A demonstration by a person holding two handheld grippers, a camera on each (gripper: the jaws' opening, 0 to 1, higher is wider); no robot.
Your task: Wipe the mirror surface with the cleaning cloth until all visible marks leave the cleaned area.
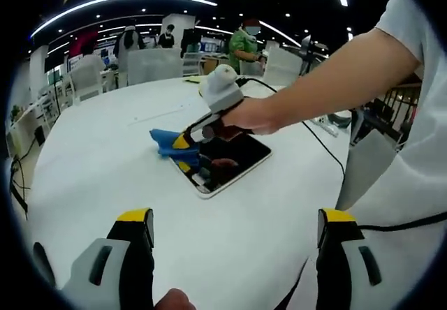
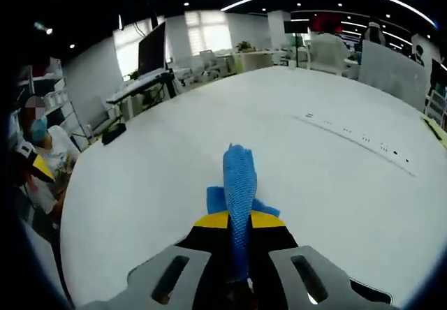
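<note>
A large, round, smooth white worktop [image 1: 105,156] spans both views, set in an open office with ceiling light strips, desks, monitors and several people standing in the background.

In the left gripper view, the left gripper [image 1: 234,237] rises from the bottom edge with its two yellow-tipped grey jaws spread wide and nothing between them; it hovers above bare worktop, well apart from the mirror. A person's bare forearm [image 1: 335,79] in a white sleeve reaches in from the right, the hand [image 1: 248,116] wrapped around the right gripper [image 1: 187,139].

The mirror [image 1: 227,162] is a flat rectangular panel with rounded corners and a pale frame, lying face-up near the centre of the worktop; its dark glossy face reflects the hand above it.

The cleaning cloth [image 1: 167,142] is blue and crumpled, with a knitted, ribbed texture. The right gripper is clenched on the cleaning cloth, pressing it against the mirror's left end.

In the right gripper view, the right gripper [image 2: 237,220] has its jaws closed tight on a folded ridge of the cloth [image 2: 239,184], which stands up between the yellow tips and spreads out beyond them. A faint line of small dark marks [image 2: 356,139] runs across the worktop to the right.
</note>
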